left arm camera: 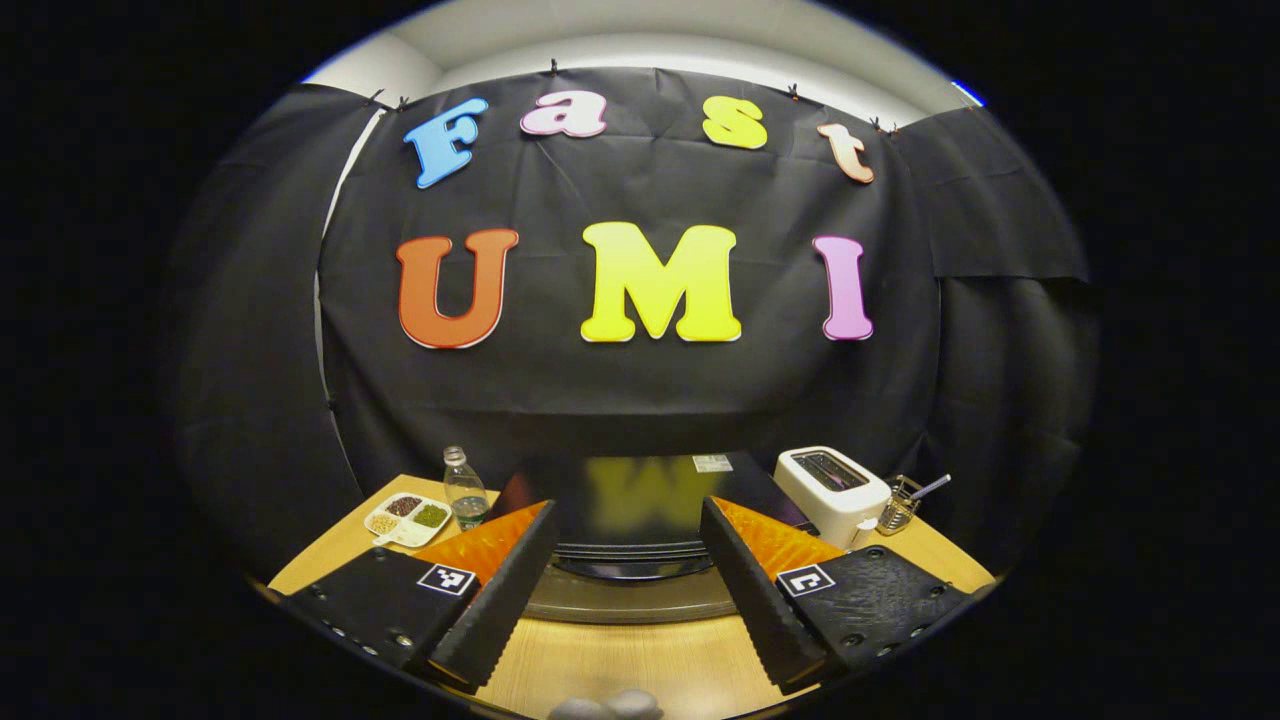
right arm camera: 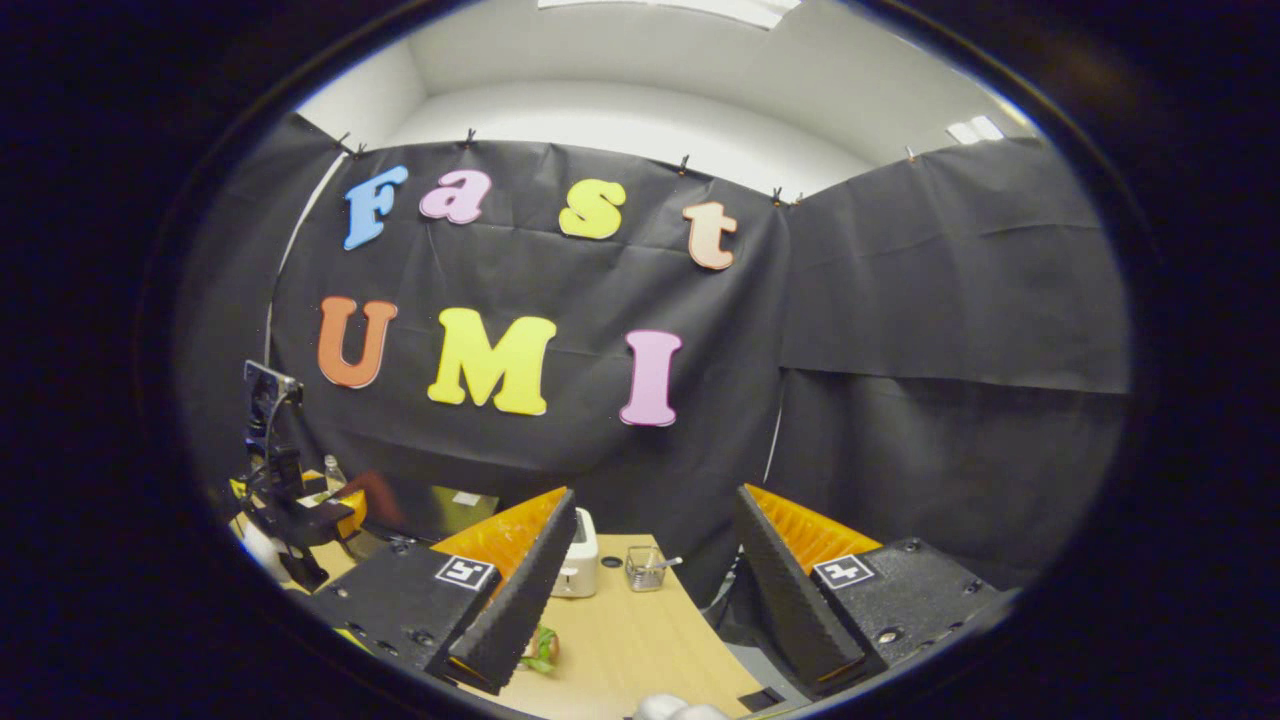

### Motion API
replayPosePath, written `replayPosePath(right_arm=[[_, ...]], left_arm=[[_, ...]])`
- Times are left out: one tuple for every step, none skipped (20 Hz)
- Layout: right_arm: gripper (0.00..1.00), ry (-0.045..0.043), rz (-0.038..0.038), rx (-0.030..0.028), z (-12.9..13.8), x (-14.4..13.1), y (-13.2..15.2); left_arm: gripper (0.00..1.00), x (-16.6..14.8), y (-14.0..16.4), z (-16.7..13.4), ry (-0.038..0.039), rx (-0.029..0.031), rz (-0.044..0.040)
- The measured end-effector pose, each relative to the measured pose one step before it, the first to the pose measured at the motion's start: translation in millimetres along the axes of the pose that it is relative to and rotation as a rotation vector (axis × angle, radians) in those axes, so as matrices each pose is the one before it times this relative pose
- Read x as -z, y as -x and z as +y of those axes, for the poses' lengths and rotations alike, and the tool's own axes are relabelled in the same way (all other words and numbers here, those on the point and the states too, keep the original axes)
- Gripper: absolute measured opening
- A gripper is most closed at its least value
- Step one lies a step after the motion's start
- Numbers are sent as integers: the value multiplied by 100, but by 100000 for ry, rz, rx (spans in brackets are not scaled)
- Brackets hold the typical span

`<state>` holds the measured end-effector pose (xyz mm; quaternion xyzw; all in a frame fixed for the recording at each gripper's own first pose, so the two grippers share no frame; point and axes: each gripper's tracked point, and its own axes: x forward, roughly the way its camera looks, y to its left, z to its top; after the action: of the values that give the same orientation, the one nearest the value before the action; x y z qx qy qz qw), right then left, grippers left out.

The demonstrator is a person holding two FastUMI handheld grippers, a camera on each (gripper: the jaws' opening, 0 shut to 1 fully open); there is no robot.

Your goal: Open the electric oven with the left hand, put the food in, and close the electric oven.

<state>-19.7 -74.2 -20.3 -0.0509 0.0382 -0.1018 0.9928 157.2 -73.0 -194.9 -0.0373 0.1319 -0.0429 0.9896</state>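
The left claw [left arm camera: 628, 575] hangs wide apart above the worktop [left arm camera: 640, 665], facing the oven [left arm camera: 640, 520] (door shut), which sits between a bottle [left arm camera: 464, 487] and a toaster [left arm camera: 832, 493]. The right claw [right arm camera: 640, 600] gapes too, right of the toaster, food [right arm camera: 543, 648] by its finger.

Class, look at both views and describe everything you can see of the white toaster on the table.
The toaster is a small boxy appliance with a smooth white shell, plastic by the look of it, and rounded corners. Its top holds a dark slot panel. It stands upright on the wooden table, just right of the dark oven, and a small clear glass cup sits at its other side. In the right gripper view it shows end-on. Nothing grips it.
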Motion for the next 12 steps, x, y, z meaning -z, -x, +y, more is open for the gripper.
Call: replayPosePath(right_arm=[[92,757,1235,1493,-343,207,137],[92,133,772,942,-337,309,171],[100,-218,972,1377,-222,194,148],[92,-511,1281,1120,-295,366,-86],[100,-769,1062,781,-146,262,119],[100,-536,831,723,-127,193,134],[92,-17,642,697,-161,156,72],[92,372,454,549,-179,259,13],[100,374,156,428,-60,78,161],[100,252,103,400,-69,81,94],[92,22,409,163,-50,70,152],[100,-357,-96,3,-1,115,151]], left_arm=[[94,814,-980,-8,308,-188,1603],[94,813,-965,-117,-365,-240,1362],[94,593,-939,-135,-531,22,1120],[94,529,-915,-269,-384,404,933],[94,811,-757,-281,-700,-160,2020],[94,939,-715,-17,-628,82,2588],[94,721,-482,11,-451,2,1818],[94,1028,-261,29,-656,-507,3172],[95,606,-122,126,-673,-1137,2218],[97,-473,63,243,-1648,-14,-3491],[98,104,-101,21,0,403,1921],[98,248,168,-146,1025,161,309]])
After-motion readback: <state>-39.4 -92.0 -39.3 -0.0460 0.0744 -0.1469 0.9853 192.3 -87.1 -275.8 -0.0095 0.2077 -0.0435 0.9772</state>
